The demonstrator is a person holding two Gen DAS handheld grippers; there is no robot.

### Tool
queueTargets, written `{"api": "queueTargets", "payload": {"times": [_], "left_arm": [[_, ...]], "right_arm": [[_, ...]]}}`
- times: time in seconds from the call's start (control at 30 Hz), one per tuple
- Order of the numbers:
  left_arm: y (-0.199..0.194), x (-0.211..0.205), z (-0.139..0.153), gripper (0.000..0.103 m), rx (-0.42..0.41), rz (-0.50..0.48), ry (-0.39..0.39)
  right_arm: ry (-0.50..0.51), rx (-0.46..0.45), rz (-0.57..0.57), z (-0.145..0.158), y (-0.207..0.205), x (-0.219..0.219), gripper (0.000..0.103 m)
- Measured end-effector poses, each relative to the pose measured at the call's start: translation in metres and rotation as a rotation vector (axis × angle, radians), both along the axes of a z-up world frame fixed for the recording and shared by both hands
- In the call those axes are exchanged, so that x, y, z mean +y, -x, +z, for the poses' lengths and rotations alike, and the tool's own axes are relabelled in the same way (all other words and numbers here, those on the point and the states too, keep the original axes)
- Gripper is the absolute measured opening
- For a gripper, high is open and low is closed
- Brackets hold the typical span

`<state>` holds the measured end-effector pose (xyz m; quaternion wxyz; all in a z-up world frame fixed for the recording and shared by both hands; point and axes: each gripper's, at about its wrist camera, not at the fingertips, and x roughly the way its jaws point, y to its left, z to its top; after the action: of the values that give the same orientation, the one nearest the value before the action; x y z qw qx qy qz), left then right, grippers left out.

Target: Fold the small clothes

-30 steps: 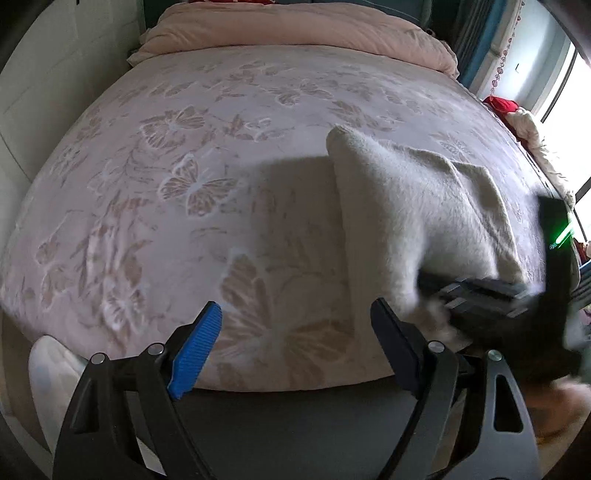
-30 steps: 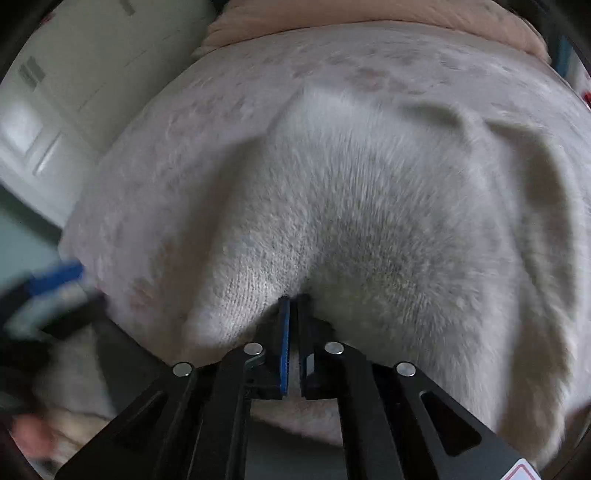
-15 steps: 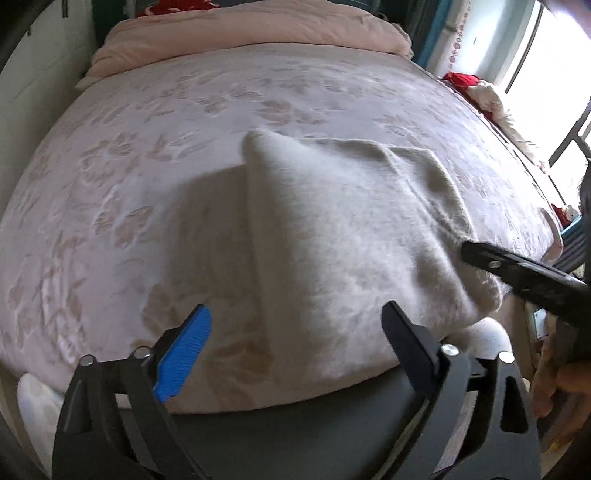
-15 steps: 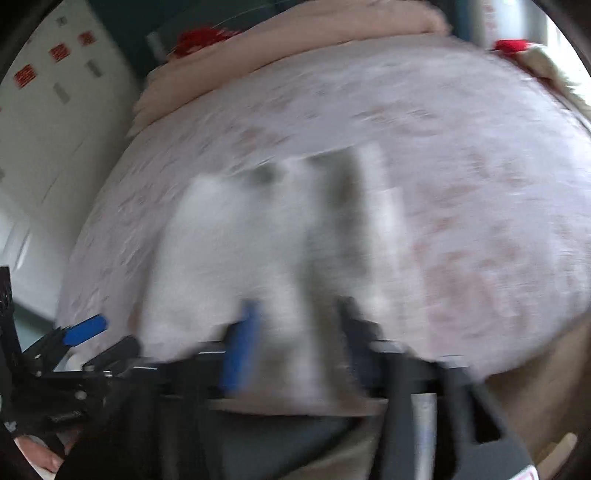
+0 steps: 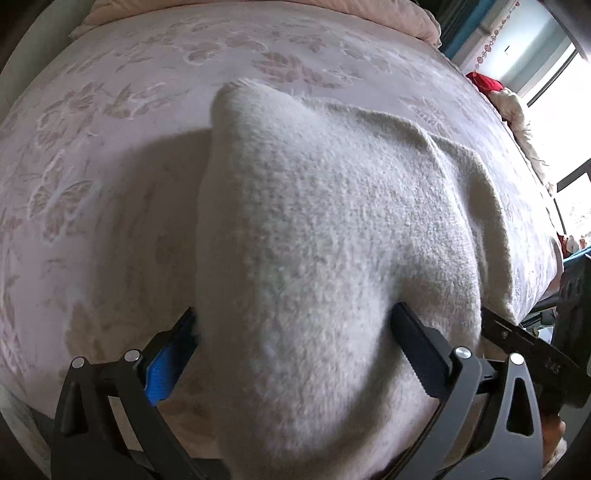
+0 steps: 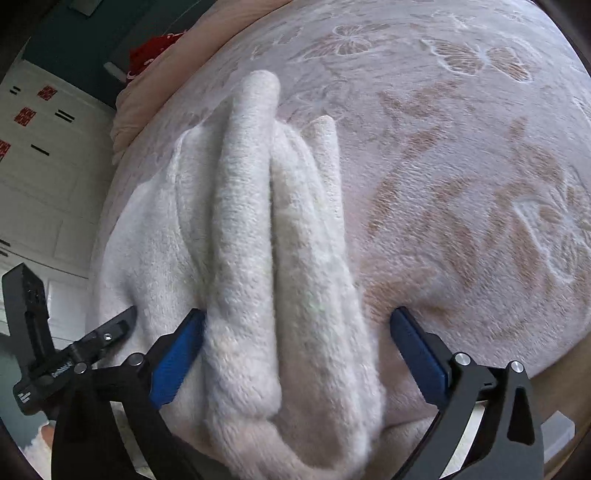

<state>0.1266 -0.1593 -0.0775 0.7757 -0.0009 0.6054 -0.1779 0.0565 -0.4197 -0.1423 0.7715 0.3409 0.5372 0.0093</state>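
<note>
A cream fuzzy knitted garment [image 5: 325, 240] is lying folded near the front edge of a bed, filling the centre and lower half of the left wrist view. The bedspread [image 5: 110, 166], pale pink with a butterfly and flower pattern, is spreading out around it to the left and top of the frame. The left gripper [image 5: 295, 332] is sitting low at the bottom of the frame with its fingers [image 5: 170, 365] standing wide apart, one on either side of the thick bundle of cloth; they are flanking the fabric rather than pinching it, and whether the pads are touching it I cannot tell.

In the right wrist view the same garment [image 6: 258, 258] is running up from the bottom centre towards the upper left, showing several stacked rolled layers with long folds side by side. The right gripper [image 6: 295, 332] is also spread wide, its blue-padded fingers [image 6: 177, 358] straddling the near end of the bundle; the right-hand finger is standing apart from the cloth over the bedspread [image 6: 461, 184]. The left gripper [image 6: 74, 354] is showing at the lower left of this frame, its tip lying against the garment's left edge.

A folded pink quilt [image 5: 258, 7] is lying along the top edge of the left wrist view.
</note>
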Motion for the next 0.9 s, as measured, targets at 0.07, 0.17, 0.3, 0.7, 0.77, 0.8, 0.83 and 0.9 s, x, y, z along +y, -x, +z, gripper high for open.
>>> {"api": "queueTargets", "payload": {"times": [0.07, 0.17, 0.3, 0.7, 0.77, 0.8, 0.83, 0.9], "left_arm": [[-0.002, -0.004, -0.004, 0.098, 0.015, 0.008, 0.016], [-0.005, -0.009, -0.007, 0.098, 0.026, 0.021, 0.023], [-0.006, -0.012, -0.005, 0.096, 0.035, 0.002, 0.027], [0.017, -0.023, 0.079, 0.047, -0.092, -0.147, 0.028], [0.024, -0.024, 0.105, 0.046, -0.130, -0.161, 0.055], [0.026, -0.024, 0.115, 0.046, -0.143, -0.167, 0.066], [0.031, -0.025, 0.133, 0.046, -0.171, -0.180, 0.088], [0.041, -0.026, 0.171, 0.046, -0.242, -0.206, 0.135]], "right_arm": [[-0.013, -0.011, -0.002, -0.008, -0.010, -0.006, 0.098], [-0.029, -0.024, -0.002, -0.011, -0.024, -0.004, 0.098], [-0.052, -0.051, 0.012, -0.011, -0.024, -0.009, 0.066], [-0.139, -0.155, -0.068, 0.052, -0.004, -0.003, 0.035], [-0.129, -0.194, -0.074, 0.077, 0.006, -0.005, 0.035], [-0.125, -0.216, -0.080, 0.089, 0.010, -0.006, 0.035], [-0.119, -0.244, -0.085, 0.103, 0.016, -0.008, 0.035], [-0.089, -0.323, -0.098, 0.140, 0.030, -0.016, 0.035]]}}
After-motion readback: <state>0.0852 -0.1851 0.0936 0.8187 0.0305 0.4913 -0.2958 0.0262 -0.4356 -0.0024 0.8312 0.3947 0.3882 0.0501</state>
